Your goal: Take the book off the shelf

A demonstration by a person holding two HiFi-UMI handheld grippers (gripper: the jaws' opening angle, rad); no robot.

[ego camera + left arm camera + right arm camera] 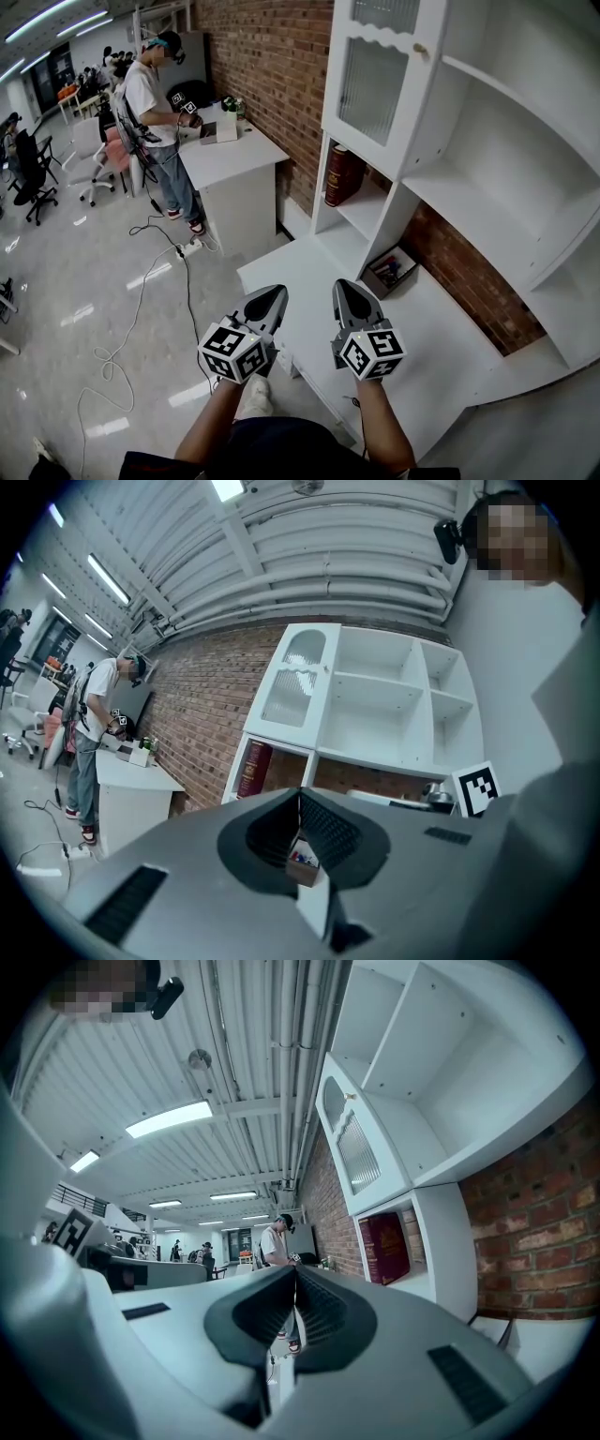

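The left gripper (265,304) and the right gripper (353,300) are held side by side, a hand on each, above the near edge of a white desk (309,267); both point level towards the shelf (487,159), and both are well short of it.

In the left gripper view the left gripper (298,799) has its jaws together at the tips, with nothing clamped; in the right gripper view the right gripper (295,1274) is the same, its tips meeting on nothing.

The book (339,175) is dark red; it stands on end in the shelf's lowest left compartment, just under the cupboard with the ribbed glass door (373,75), close to that compartment's left wall and a little tilted. Neither gripper touches it. It shows in the left gripper view (253,769) up and left of the jaw tips, and in the right gripper view (384,1249) to their right.

A small open box (392,272) sits on the desk at the foot of the shelf, right of the book's compartment; it holds coloured things, perhaps pens, too small to tell.

Brick wall (272,66) shows behind the shelf and runs off to the left; there a person (155,103) stands at a white table (230,155), well apart from the desk.
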